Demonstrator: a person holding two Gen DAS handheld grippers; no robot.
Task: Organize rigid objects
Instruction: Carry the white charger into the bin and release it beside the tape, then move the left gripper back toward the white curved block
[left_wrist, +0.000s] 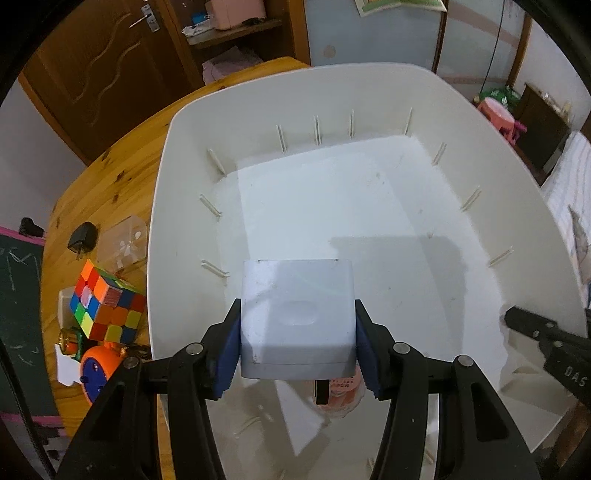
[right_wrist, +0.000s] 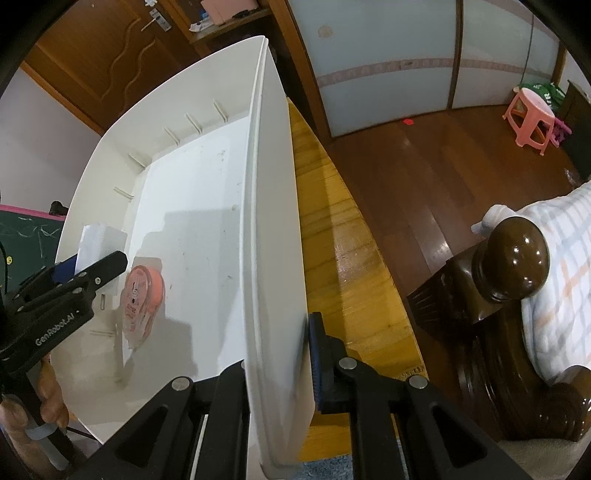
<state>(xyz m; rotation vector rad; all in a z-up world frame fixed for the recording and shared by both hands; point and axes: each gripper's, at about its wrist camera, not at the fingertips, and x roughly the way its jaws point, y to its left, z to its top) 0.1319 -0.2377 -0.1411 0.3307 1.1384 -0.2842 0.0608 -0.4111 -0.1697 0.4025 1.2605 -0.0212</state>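
Gripping a pale grey box by its two sides, the left gripper hangs over the inside of a white bin in the left wrist view. Its blue pads press flat on the box, so the jaws stand partly open, as wide as the box. The box is above the bin floor near the lower wall; whether it touches the floor cannot be told. Just under it a pink tape dispenser shows in part, lying in the bin. Left of the bin, on the wooden table, sit a colour cube, a black plug, a clear plastic case and an orange clock. The cube stands just beside the bin's outer wall, the clock below it. At the right edge the other black gripper reaches the bin's right wall.

From the right wrist view, the right gripper is clamped on the bin wall, one finger inside and the blue-padded finger outside, jaws nearly closed on the thin wall. Inside the bin the dispenser lies on the floor near the left wall. Above it the left gripper holds the box, seen here as a white block between its fingers. A hand grasps that gripper's handle at the lower left. Right of the bin run the table's edge and a dark wood floor, with a pink stool far off.
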